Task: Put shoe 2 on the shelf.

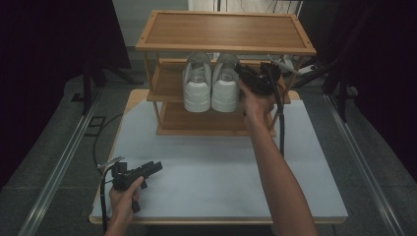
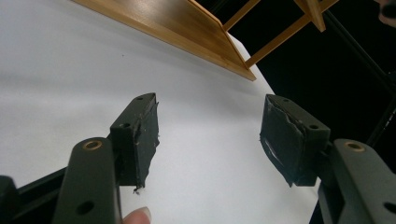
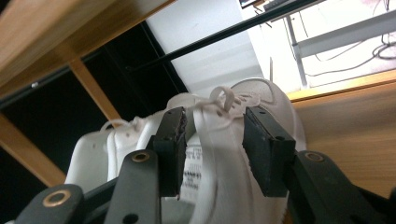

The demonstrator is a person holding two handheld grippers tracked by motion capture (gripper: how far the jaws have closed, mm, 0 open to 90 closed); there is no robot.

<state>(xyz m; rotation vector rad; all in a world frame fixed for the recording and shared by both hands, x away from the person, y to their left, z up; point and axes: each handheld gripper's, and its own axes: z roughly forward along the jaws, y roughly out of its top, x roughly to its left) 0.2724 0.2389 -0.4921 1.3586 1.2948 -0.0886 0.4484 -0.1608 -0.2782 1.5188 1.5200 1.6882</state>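
Right claw (image 1: 244,73) part-open beside right shoe (image 1: 225,83), forearm outstretched.

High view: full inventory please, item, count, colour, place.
shoe rack: 1, light wood, three tiers, far half of the table
shoes: 2, white, side by side on the middle tier, heels toward the person
table: 1, white top with wood edge, centre
floor rails: 2, grey metal, either side of the table
left claw: 1, black, jaws open, low over the table's near left corner
right claw: 1, black, at the right shoe, jaws apart around its tongue and laces
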